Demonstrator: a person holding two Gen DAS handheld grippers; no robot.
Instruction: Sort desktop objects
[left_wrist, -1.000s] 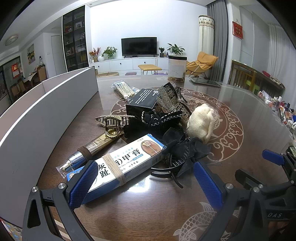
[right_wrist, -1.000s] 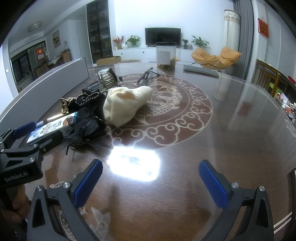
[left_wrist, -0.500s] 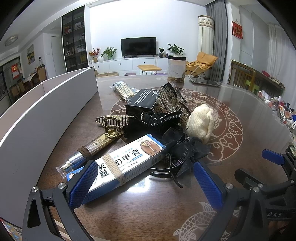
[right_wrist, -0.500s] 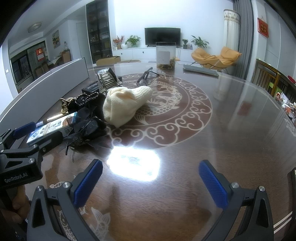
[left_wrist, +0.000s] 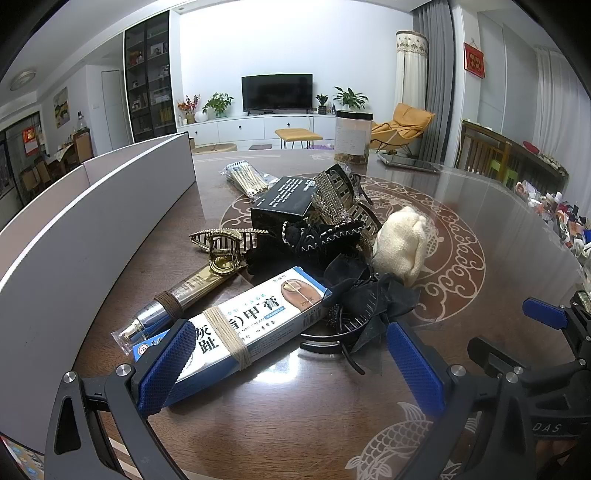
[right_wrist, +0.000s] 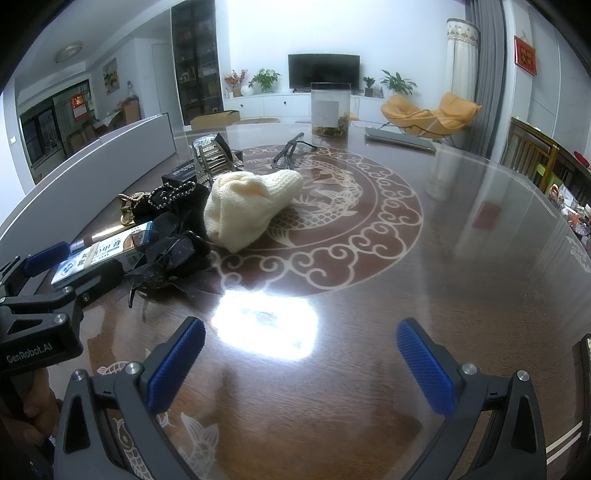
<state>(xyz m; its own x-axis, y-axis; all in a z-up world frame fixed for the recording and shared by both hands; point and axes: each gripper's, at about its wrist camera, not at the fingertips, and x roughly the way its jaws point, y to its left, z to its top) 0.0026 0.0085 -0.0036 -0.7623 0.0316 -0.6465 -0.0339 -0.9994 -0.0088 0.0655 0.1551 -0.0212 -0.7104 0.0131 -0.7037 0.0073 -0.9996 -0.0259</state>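
A heap of small items lies on the round brown table (left_wrist: 280, 417). Nearest my left gripper (left_wrist: 291, 365) is a blue-and-white cream box (left_wrist: 240, 328) tied with string; the gripper is open, its left finger pad overlapping the box's near end. Behind it lie a gold tube (left_wrist: 184, 291), a gold hair claw (left_wrist: 221, 247), a black bow headband (left_wrist: 354, 306), black lace fabric (left_wrist: 317, 236), a black box (left_wrist: 284, 199), a rhinestone clip (left_wrist: 332, 199) and a cream knit cloth (left_wrist: 400, 245). My right gripper (right_wrist: 299, 365) is open above bare table, right of the heap (right_wrist: 177, 243).
A long white-grey tray wall (left_wrist: 74, 236) curves along the table's left side. A packet of cotton swabs (left_wrist: 247, 179), glasses (right_wrist: 291, 151), a clear jar (right_wrist: 330, 110) and a tablet (right_wrist: 400, 138) sit farther back. Clutter lines the far right edge (left_wrist: 565, 221).
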